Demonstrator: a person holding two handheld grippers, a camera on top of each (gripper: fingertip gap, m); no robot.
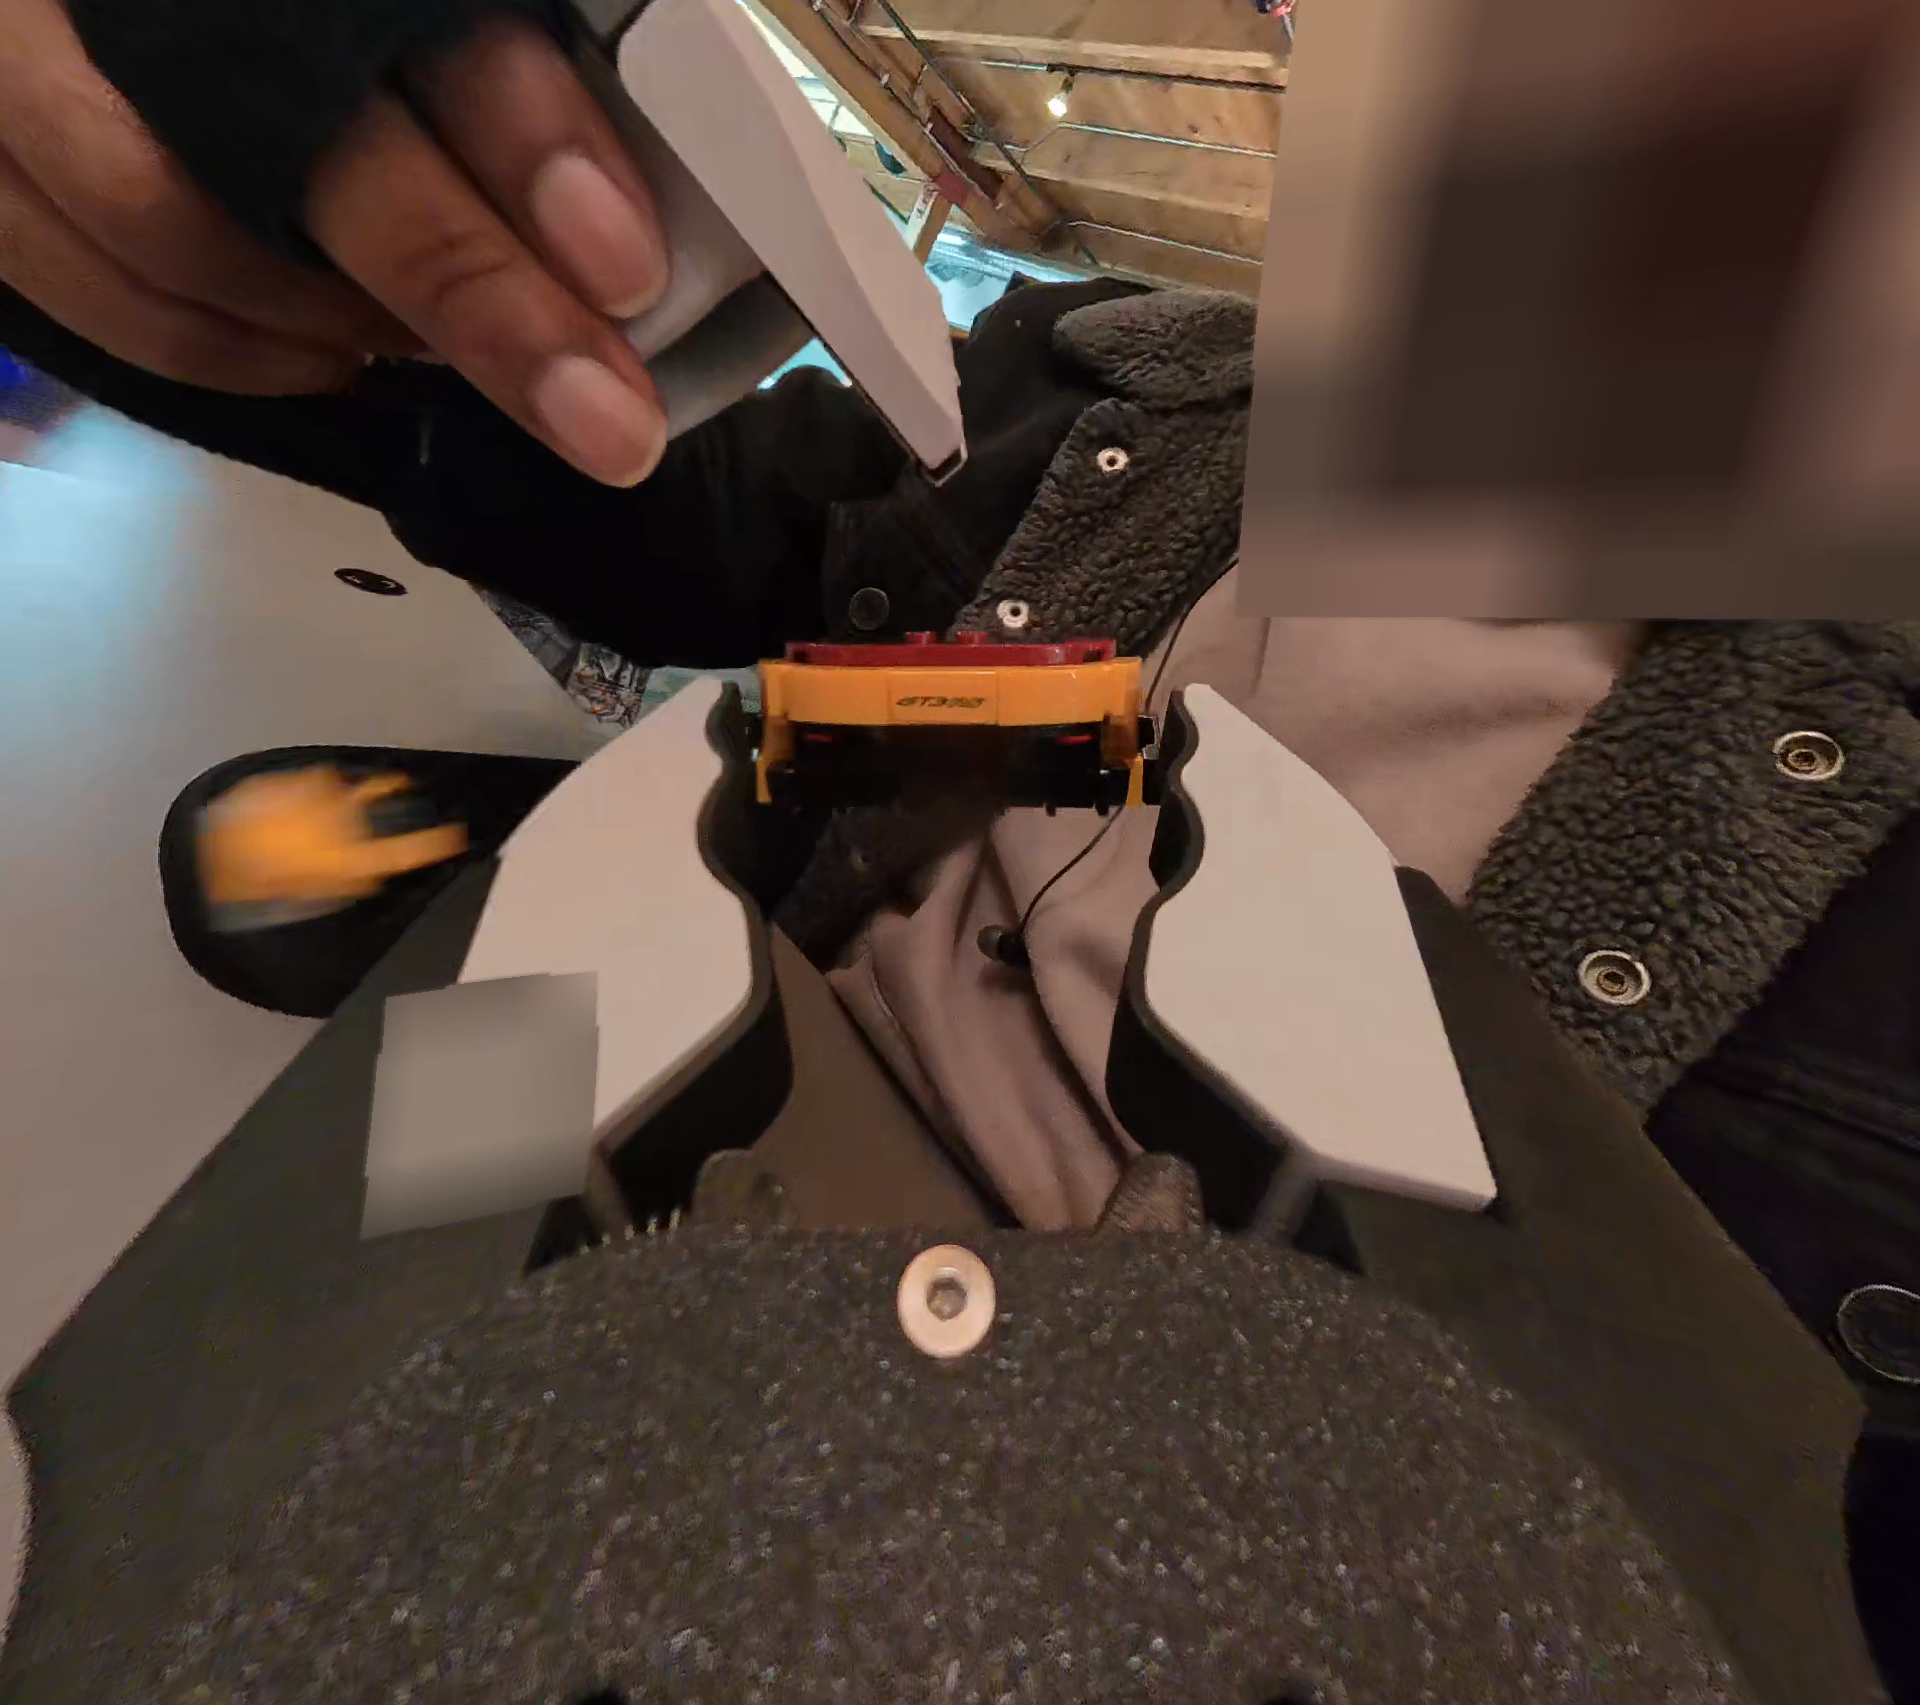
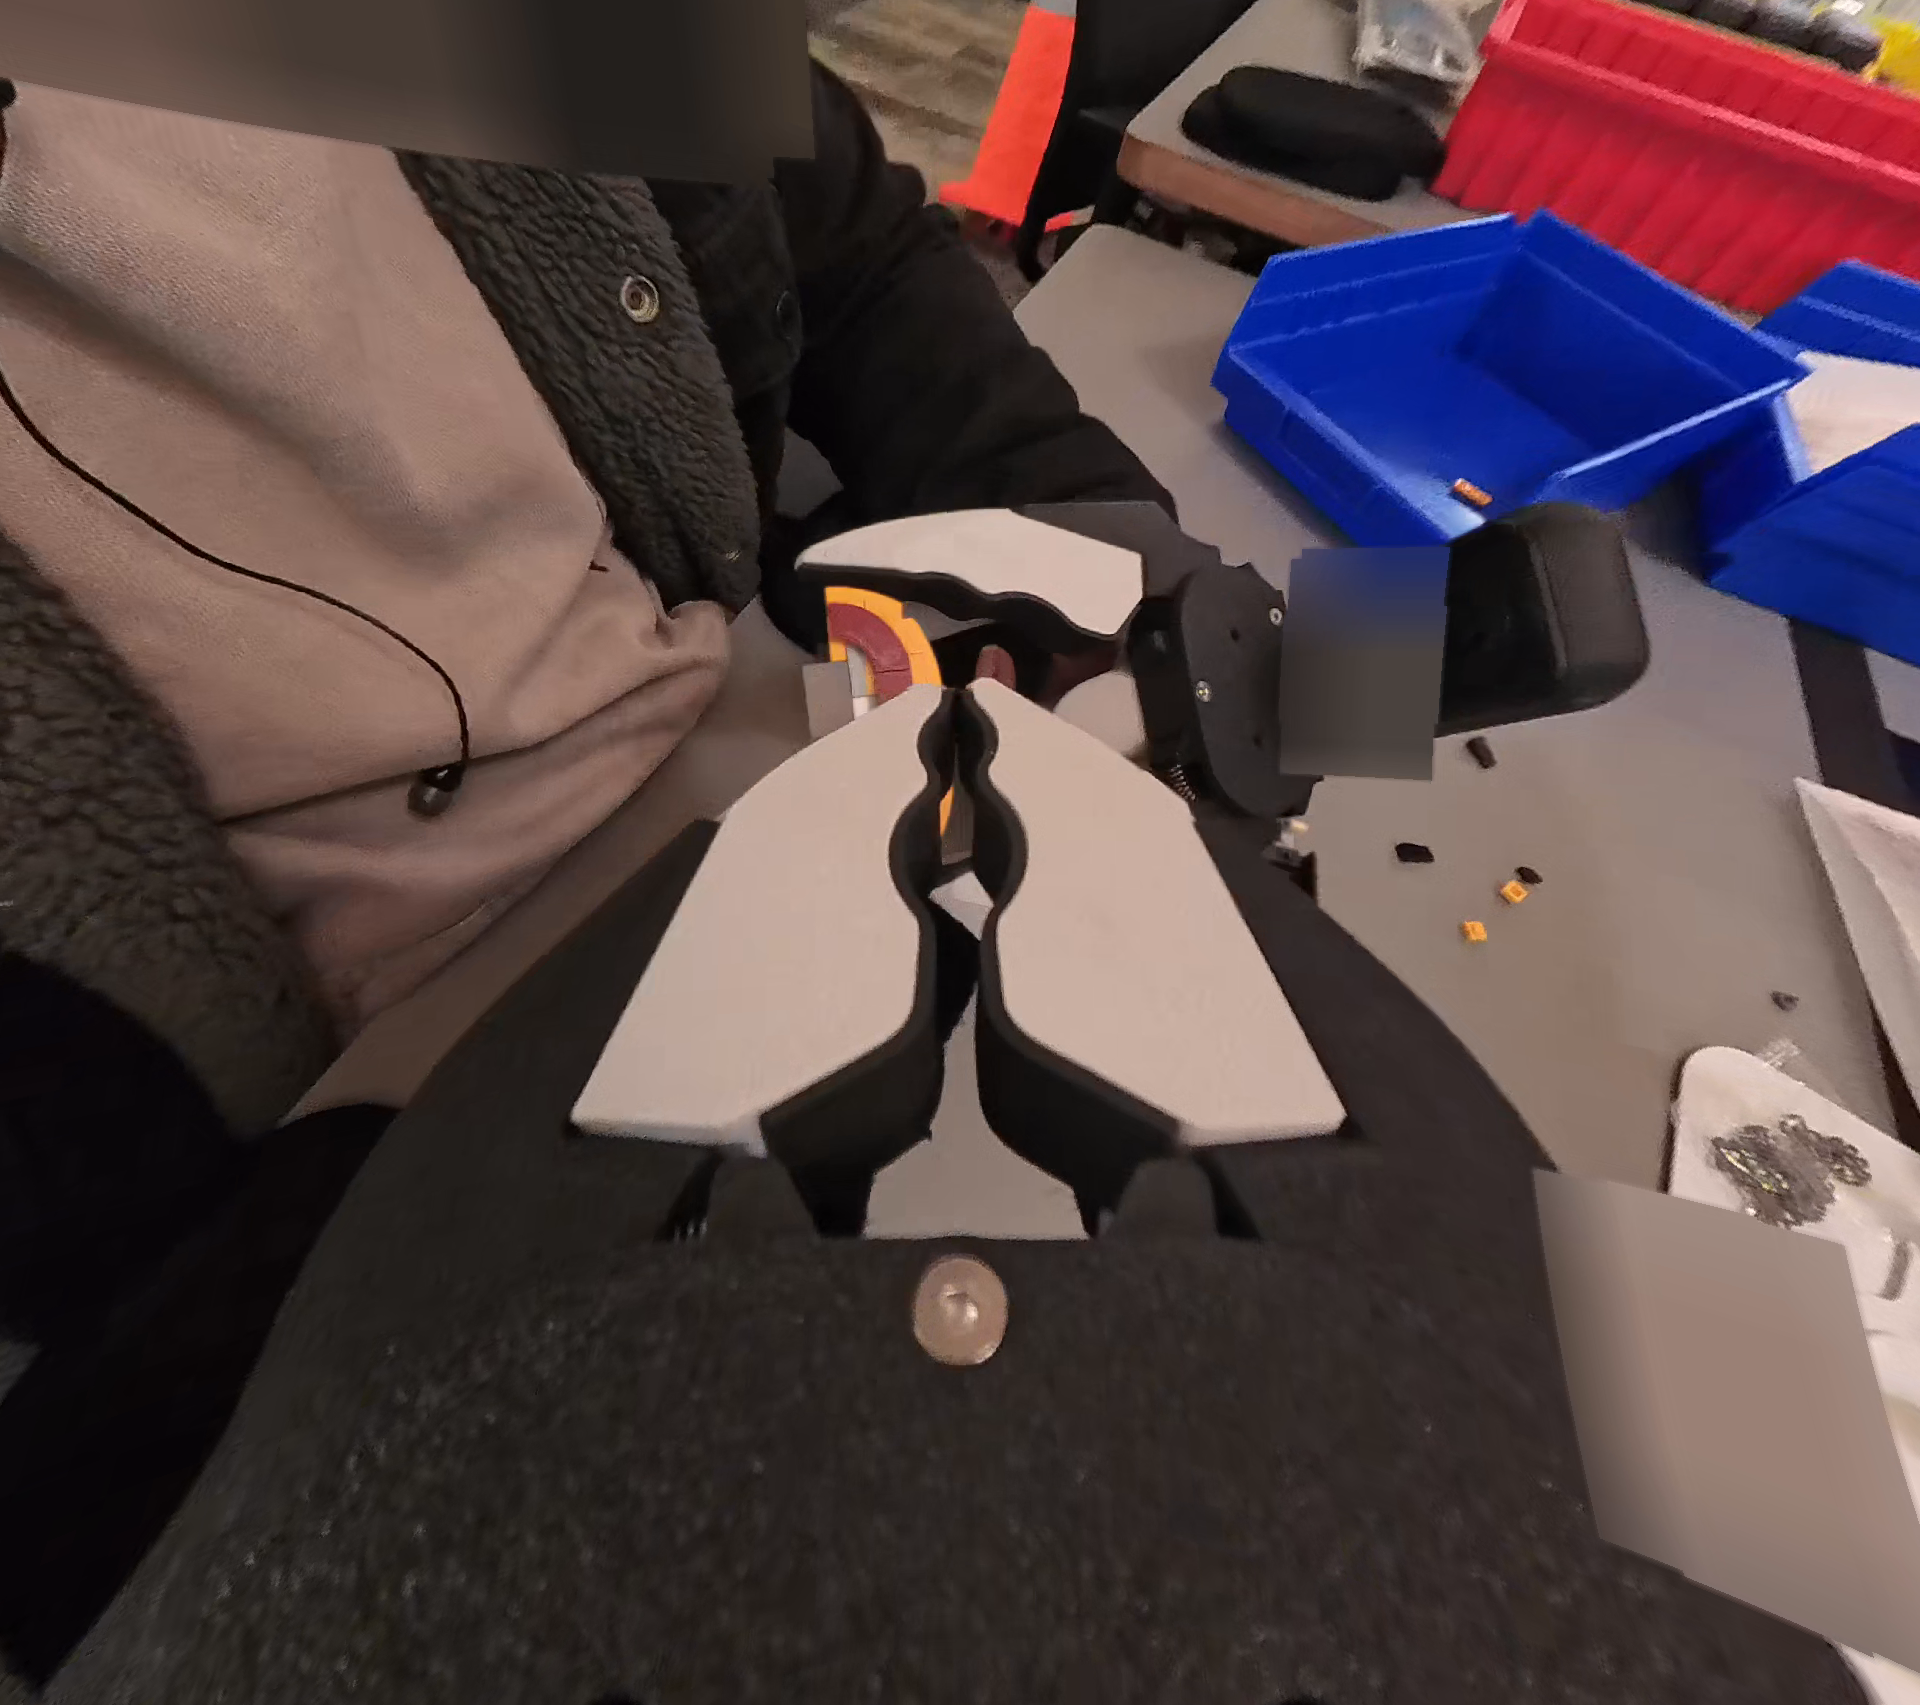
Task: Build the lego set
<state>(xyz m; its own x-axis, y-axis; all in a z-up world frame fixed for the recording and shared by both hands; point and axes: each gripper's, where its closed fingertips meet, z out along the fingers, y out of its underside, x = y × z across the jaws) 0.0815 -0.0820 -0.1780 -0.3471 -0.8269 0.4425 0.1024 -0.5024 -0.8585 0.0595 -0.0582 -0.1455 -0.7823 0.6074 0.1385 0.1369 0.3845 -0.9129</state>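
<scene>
My left gripper (image 1: 951, 720) is shut on an orange lego car body (image 1: 948, 705) with a dark red plate on top. Both pads press on its sides and hold it up in front of a person's jacket. The car also shows in the right wrist view (image 2: 878, 632), under a finger of the left gripper (image 2: 977, 564). My right gripper (image 2: 958, 699) is shut, tips together, with nothing visible between them, just in front of the car. In the left wrist view its fingers (image 1: 831, 232) point down toward the car from the upper left, held by a gloved hand (image 1: 468, 221).
A grey table (image 2: 1558, 980) carries small loose orange and black pieces (image 2: 1512, 892), blue bins (image 2: 1507, 367), a red bin (image 2: 1683, 128) and a bag of parts (image 2: 1787, 1156). An orange cone (image 2: 1039, 45) stands behind. A person's torso (image 2: 312, 460) is close on the left. My right fingertips sit around 5 centimetres from my left ones.
</scene>
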